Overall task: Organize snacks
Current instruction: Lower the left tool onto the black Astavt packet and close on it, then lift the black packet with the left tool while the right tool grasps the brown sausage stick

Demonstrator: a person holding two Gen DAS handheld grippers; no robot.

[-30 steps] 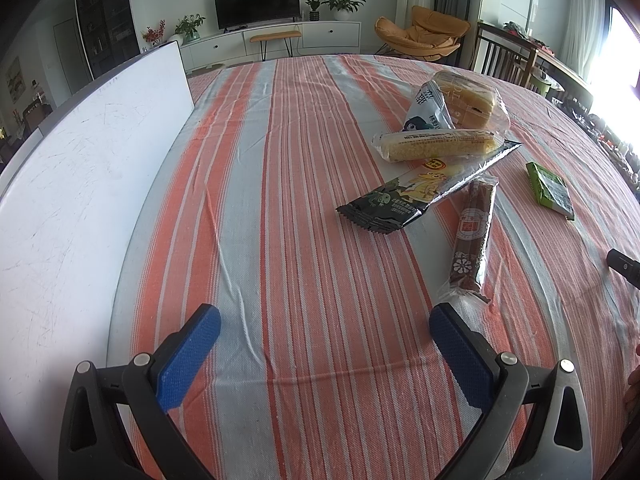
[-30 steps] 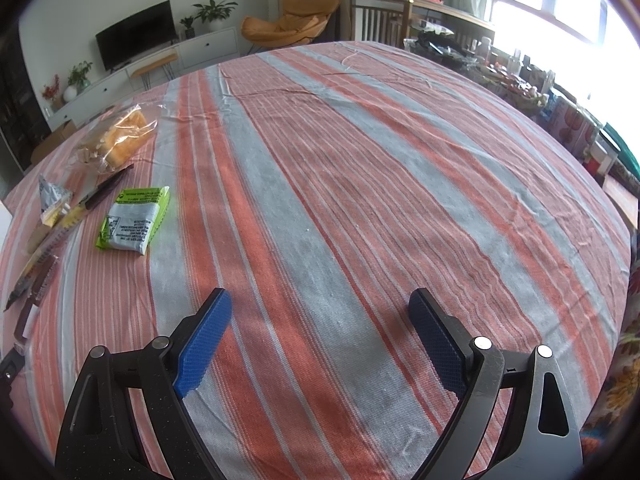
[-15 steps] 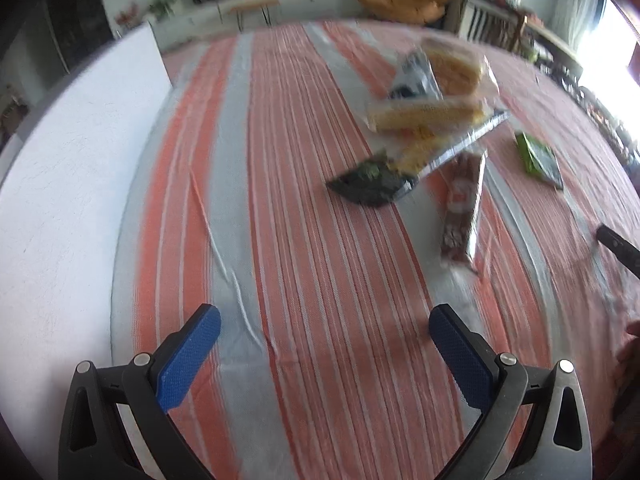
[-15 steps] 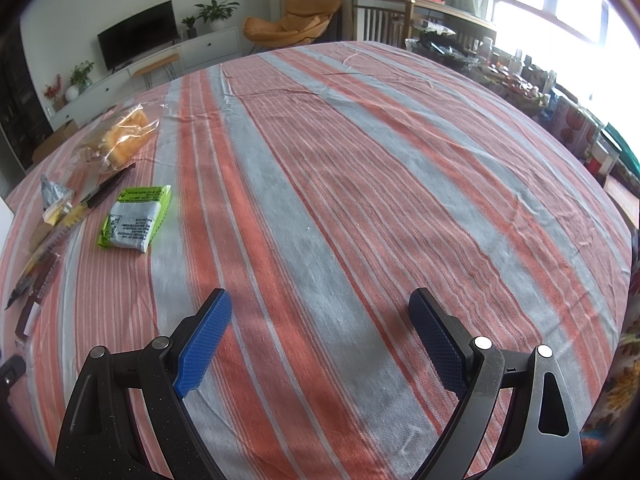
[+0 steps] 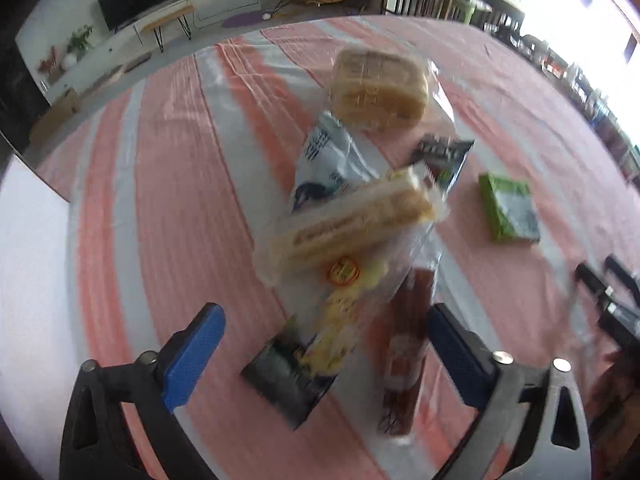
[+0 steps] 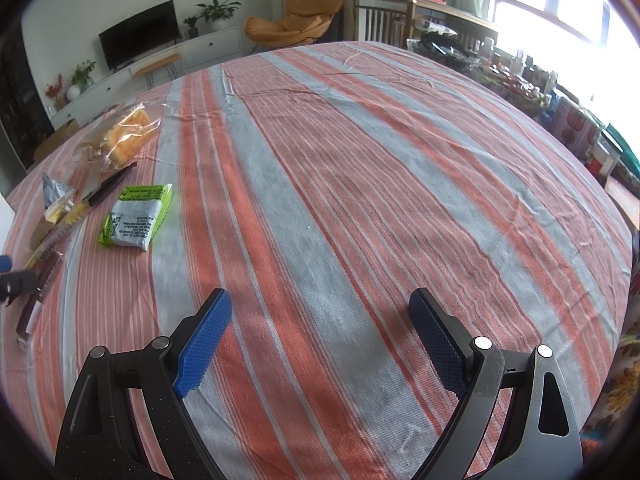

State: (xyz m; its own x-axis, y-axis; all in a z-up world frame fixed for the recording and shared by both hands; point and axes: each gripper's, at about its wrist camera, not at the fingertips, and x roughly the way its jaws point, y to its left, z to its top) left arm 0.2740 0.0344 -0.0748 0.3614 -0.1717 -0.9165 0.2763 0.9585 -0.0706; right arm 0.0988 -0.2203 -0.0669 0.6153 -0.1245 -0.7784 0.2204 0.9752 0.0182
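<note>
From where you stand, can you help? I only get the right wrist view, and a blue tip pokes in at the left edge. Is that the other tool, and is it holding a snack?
Observer: Yes, that is the left tool. Its jaws are open and have just been closing a little, and the pads press on nothing.
Operator: What is it aimed at?
Observer: Its own camera frames two snacks between its fingers: a long dark packet and a red sausage stick, both lying flat.
Operator: Is there anything past the pile, further left?
Observer: A white board lies along the left side of the striped cloth.
</note>
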